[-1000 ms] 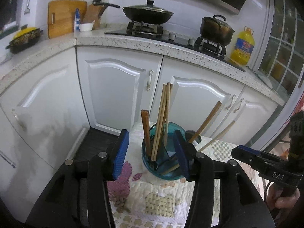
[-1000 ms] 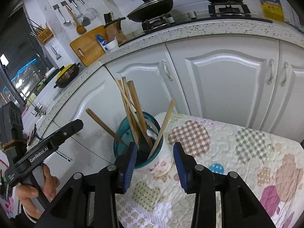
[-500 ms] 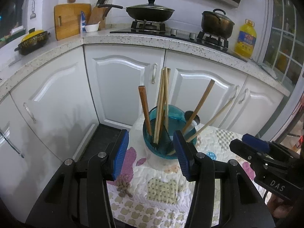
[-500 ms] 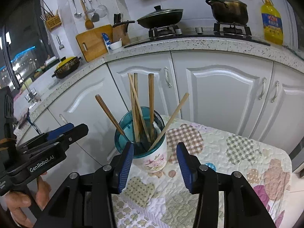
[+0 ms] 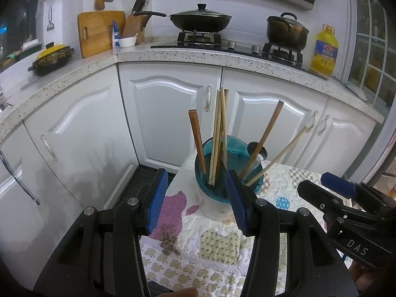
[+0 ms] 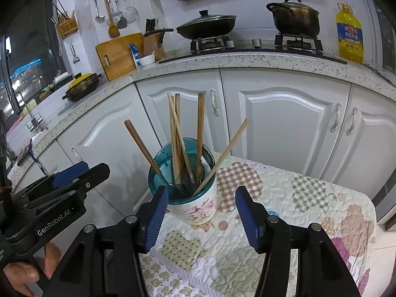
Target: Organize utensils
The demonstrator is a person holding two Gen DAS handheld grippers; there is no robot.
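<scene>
Showing floral cup [image 6: 198,206] – right view only; both fingers spread, empty.

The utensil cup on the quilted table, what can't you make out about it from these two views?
- Lower ends of the utensils: hidden in both views inside the teal insert, so which are chopsticks, spoons or forks is unclear.
- Cup base: left wrist view, covered by the left hand-held gripper finger.
- White utensil: mostly hidden by sticks and rim in both views.
- Small brown bits on the quilt: too small to identify.
</scene>
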